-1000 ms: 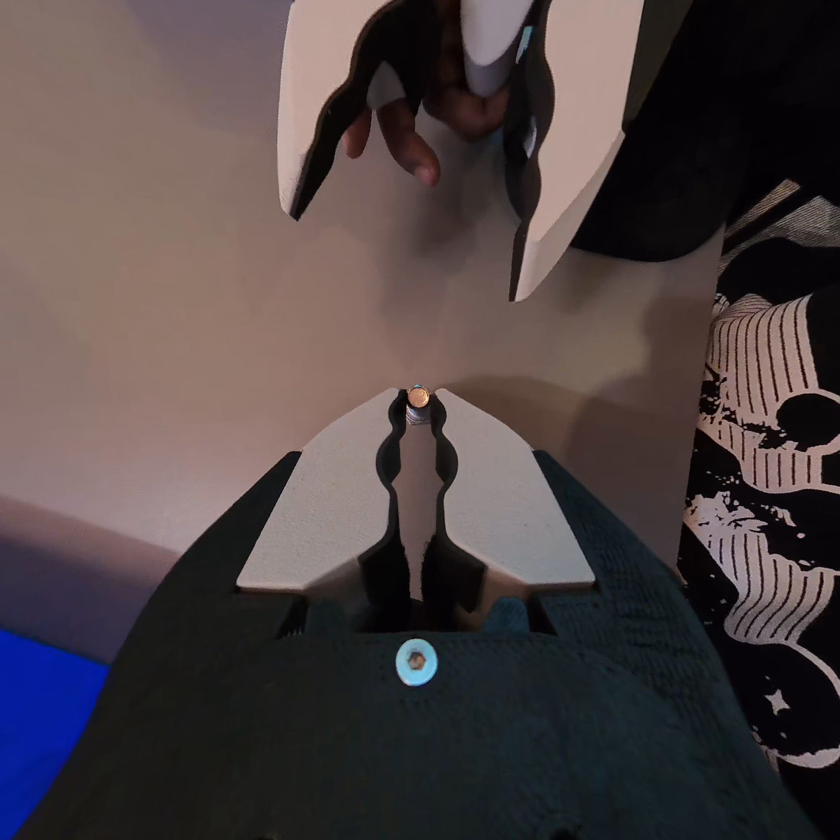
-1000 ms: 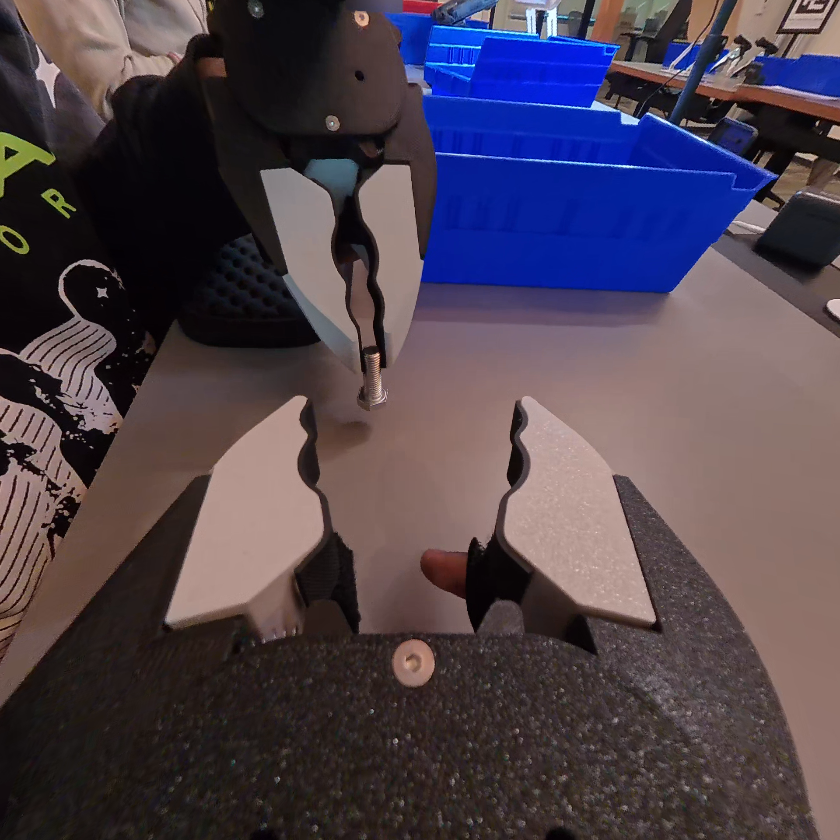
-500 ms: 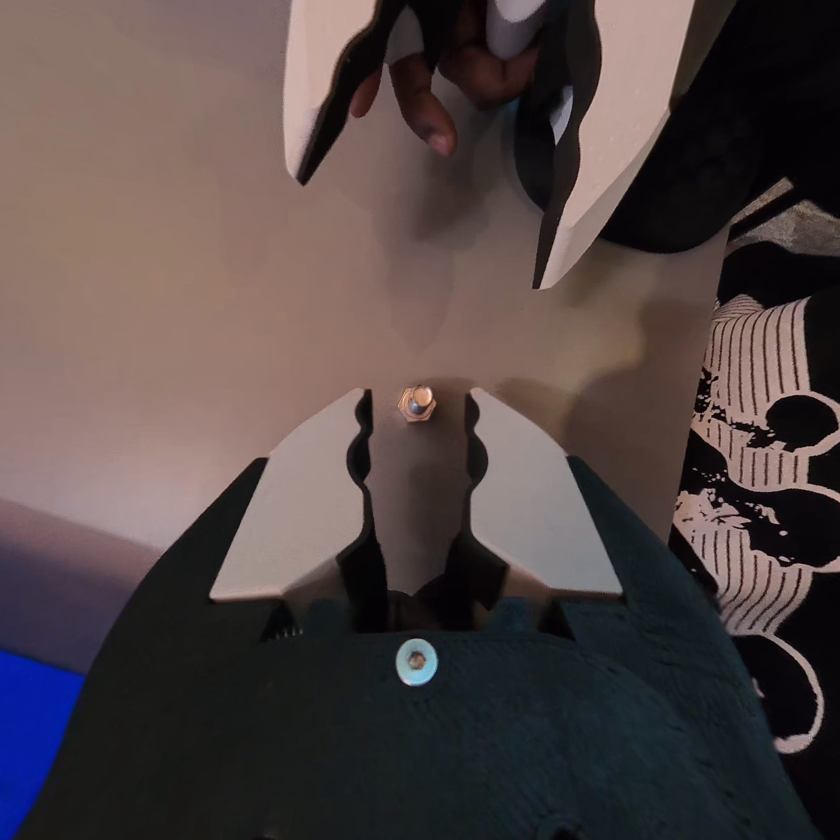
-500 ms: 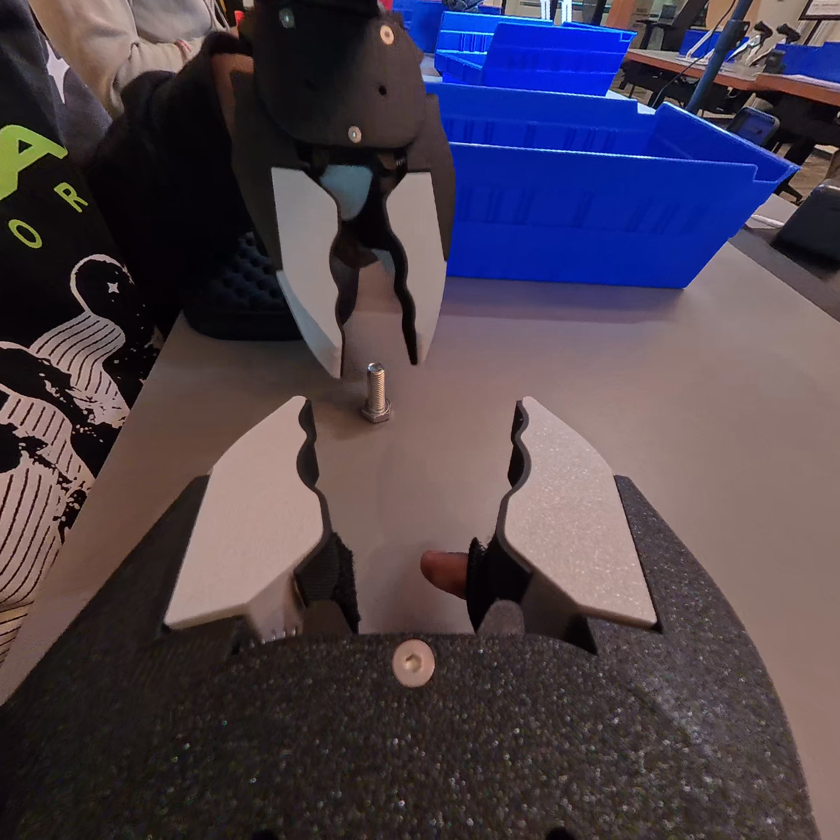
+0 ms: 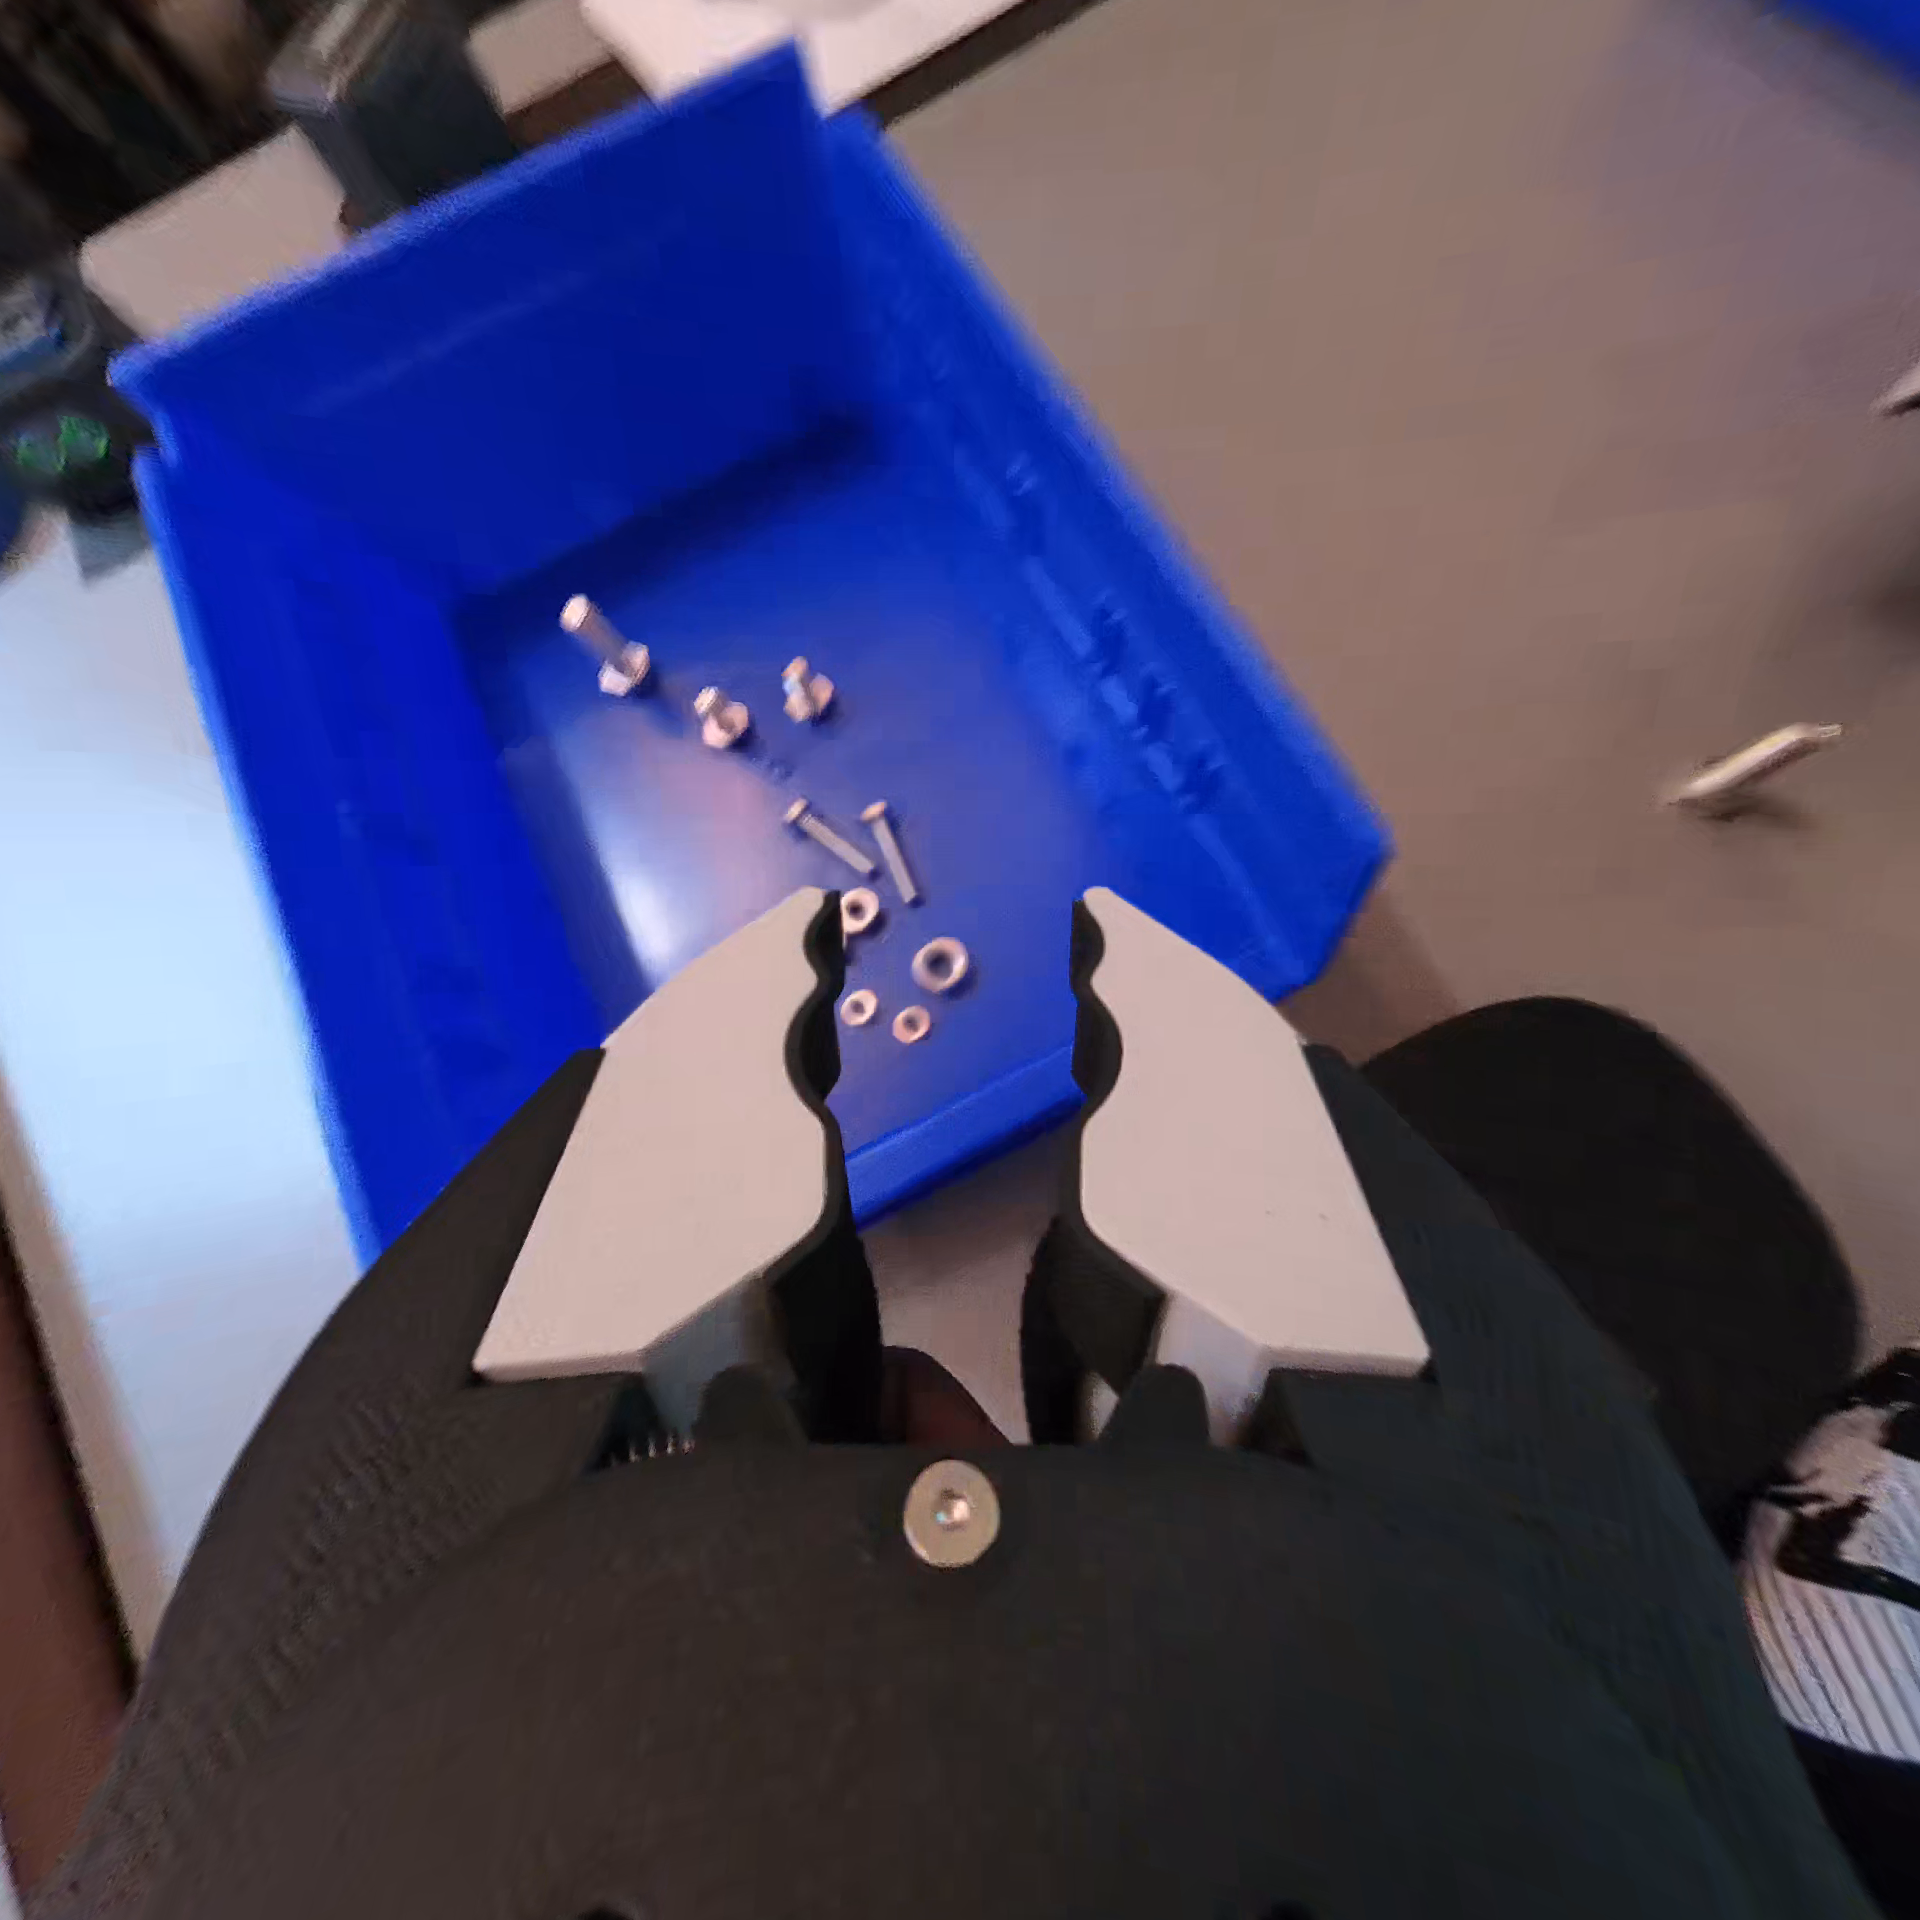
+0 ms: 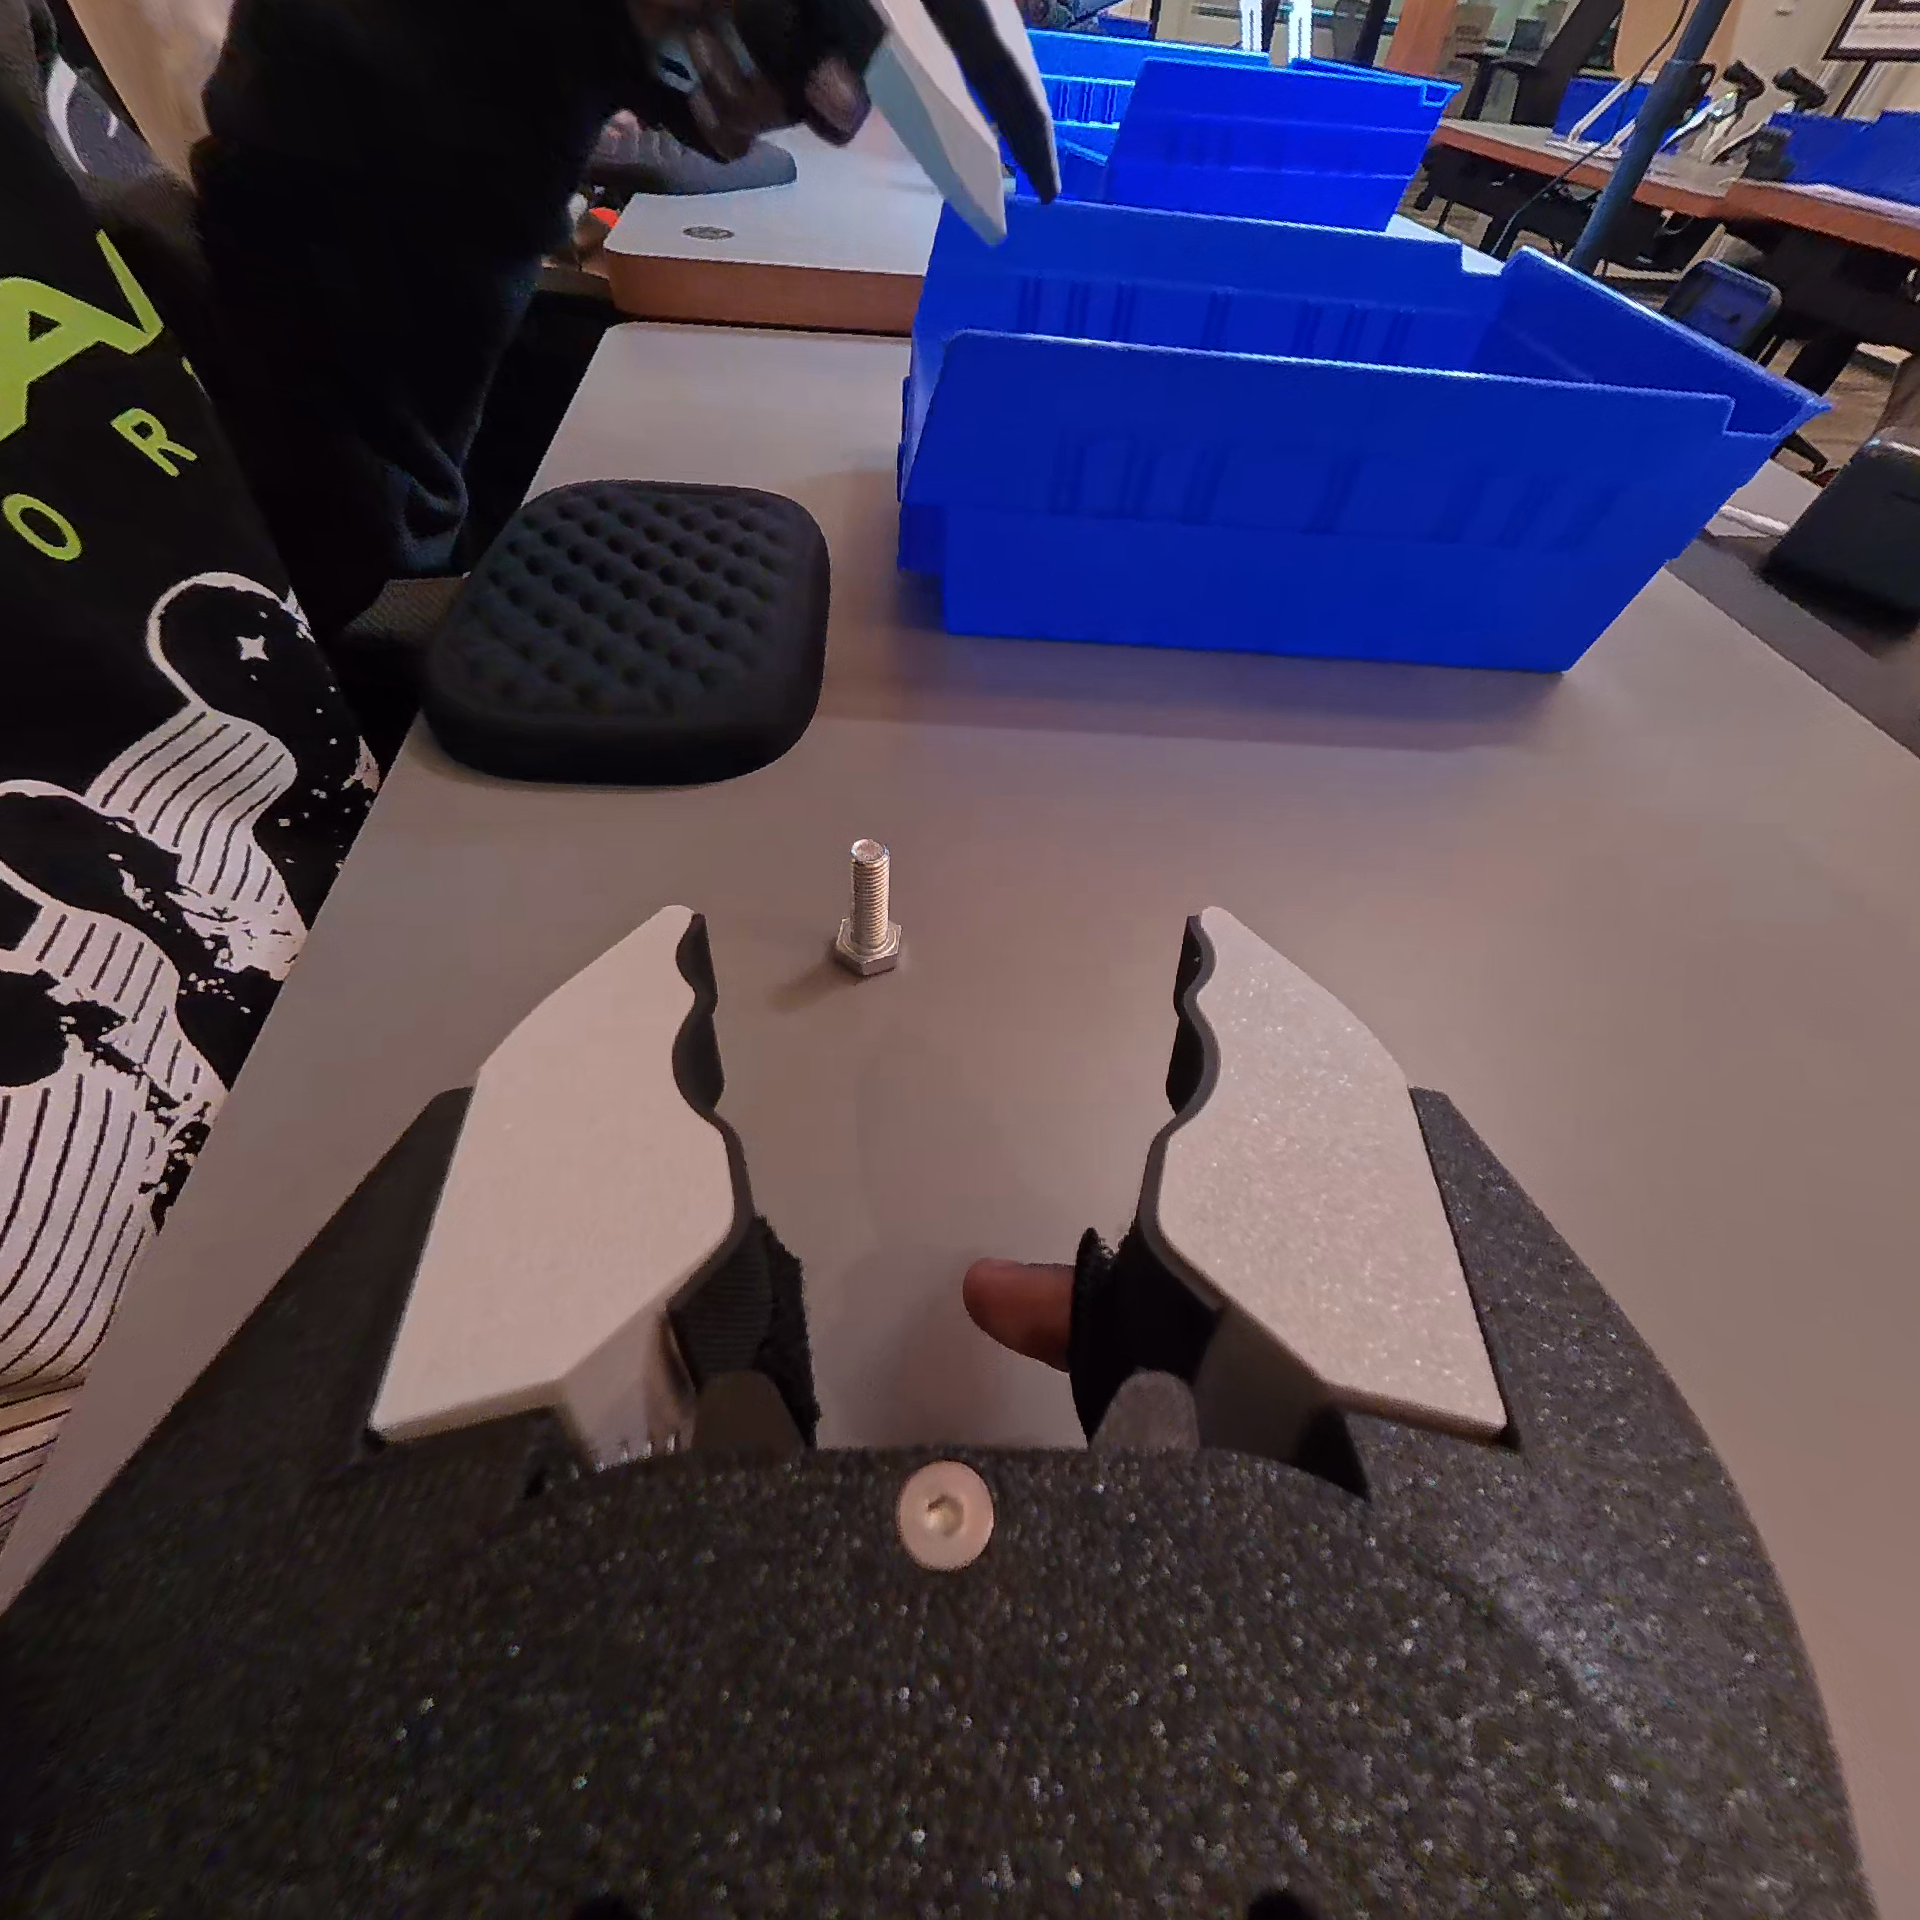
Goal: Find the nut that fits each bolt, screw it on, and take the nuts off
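Observation:
A silver hex bolt [image 6: 867,912] stands upright on its head on the grey table [image 6: 1299,935], thread up. My right gripper [image 6: 940,925] is open and empty just behind it, the bolt between and slightly ahead of its tips. My left gripper [image 5: 954,906] is open and empty, held above the near end of a blue bin [image 5: 343,727]. The bin holds several bolts [image 5: 613,655] and several loose nuts [image 5: 939,963]. In the right wrist view the left gripper [image 6: 966,145] shows at the top, over the bin [image 6: 1299,540].
A black padded rest [image 6: 634,634] lies left of the bin at the table's edge. A person in a black printed shirt [image 6: 94,727] stands at the left. More blue bins [image 6: 1278,114] and other tables are behind. A small flat metal piece [image 5: 1756,764] lies on the table.
My left gripper opened, let go of the bolt and left it standing on the table. It then rose and swung away to above the blue bin. The right gripper stayed put.

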`<state>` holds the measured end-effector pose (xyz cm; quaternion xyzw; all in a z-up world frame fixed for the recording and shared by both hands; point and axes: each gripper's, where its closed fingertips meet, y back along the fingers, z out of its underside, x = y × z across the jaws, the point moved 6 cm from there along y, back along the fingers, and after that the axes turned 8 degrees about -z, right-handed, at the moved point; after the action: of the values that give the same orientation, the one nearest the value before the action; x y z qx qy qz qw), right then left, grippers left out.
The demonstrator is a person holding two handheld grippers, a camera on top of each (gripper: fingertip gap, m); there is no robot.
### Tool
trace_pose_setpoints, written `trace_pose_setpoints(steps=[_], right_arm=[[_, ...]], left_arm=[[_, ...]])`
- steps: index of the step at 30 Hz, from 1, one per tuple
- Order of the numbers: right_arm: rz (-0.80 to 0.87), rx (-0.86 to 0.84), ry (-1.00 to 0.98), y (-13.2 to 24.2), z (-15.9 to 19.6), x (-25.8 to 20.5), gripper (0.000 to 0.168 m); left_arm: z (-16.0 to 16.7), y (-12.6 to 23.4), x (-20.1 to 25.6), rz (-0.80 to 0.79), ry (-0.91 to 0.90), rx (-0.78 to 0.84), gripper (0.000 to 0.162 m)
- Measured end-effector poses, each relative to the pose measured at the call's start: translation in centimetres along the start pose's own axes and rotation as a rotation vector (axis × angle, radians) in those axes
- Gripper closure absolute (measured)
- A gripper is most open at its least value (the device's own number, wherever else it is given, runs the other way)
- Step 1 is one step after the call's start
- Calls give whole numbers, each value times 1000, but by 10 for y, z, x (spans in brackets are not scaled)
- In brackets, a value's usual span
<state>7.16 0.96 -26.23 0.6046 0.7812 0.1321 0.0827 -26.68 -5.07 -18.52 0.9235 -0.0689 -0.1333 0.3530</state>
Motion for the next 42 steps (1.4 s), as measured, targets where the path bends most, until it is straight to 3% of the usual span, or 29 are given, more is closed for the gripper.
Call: trace_pose_setpoints(steps=[3, 8, 12, 22, 25, 29, 34, 37, 42], right_arm=[[1, -2, -3, 0, 0, 0, 82], [0, -2, -8, -1, 1, 1, 82], [4, -2, -6, -1, 1, 2, 82], [1, -10, 5, -2, 1, 2, 82], [3, -6, 5, -1, 0, 3, 82], [3, -8, 5, -2, 1, 4, 82], [21, 9, 5, 1, -1, 6, 82], [28, 19, 5, 3, -3, 7, 82], [47, 10, 0, 9, -2, 9, 81]], left_arm=[[11, -21, -7, 31, 28, -86, 121], [33, -63, 5, 140, -88, -329, 124], [40, -84, 7, 152, -110, -429, 125], [43, -94, 5, 157, -113, -455, 144], [31, -82, -1, 90, -85, -364, 145], [-6, -41, 9, 20, -93, -149, 145], [-59, 19, 83, 174, -286, 151, 145], [-66, 27, 135, 284, -445, 182, 145], [-57, 2, 202, 472, -573, 108, 145]])
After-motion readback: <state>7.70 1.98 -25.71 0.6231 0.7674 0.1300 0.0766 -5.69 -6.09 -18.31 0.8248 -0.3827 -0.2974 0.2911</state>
